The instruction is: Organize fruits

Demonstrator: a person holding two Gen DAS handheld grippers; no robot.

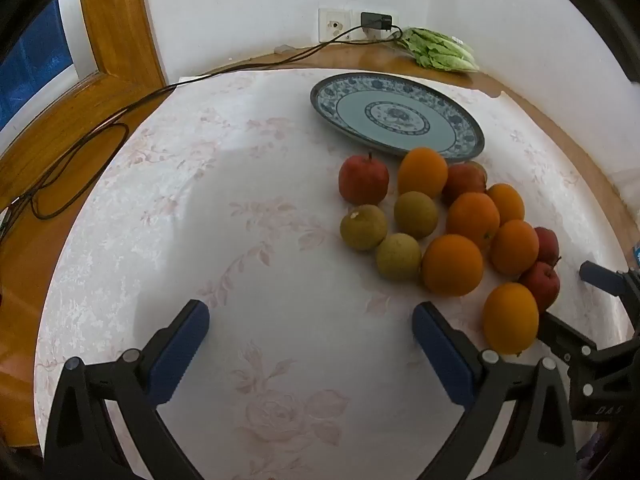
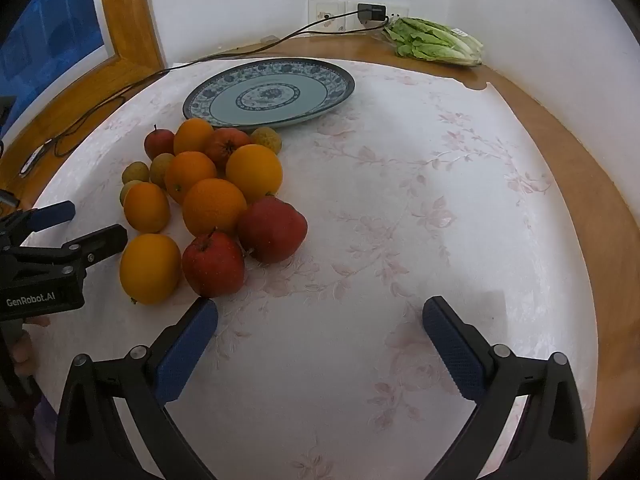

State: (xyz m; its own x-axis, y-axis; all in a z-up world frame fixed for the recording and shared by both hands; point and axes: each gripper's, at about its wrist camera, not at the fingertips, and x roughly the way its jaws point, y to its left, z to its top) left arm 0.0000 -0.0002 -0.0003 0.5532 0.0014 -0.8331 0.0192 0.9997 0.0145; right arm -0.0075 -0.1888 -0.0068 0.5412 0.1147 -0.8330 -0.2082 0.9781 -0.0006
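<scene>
The fruits point(image 1: 448, 232) lay bunched together on the cloth point(image 1: 260, 200) over the worktop point(image 2: 592, 184), just in front of the plate point(image 1: 396, 114). Behind the plate, a lettuce point(image 2: 436, 42) lay by the wall, beside the socket point(image 2: 324, 14).

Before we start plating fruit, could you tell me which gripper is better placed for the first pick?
Probably the right gripper: its open jaws hang empty, one blue finger beside the nearest red apple. The left gripper, also open, faces bare floral tablecloth.
</scene>
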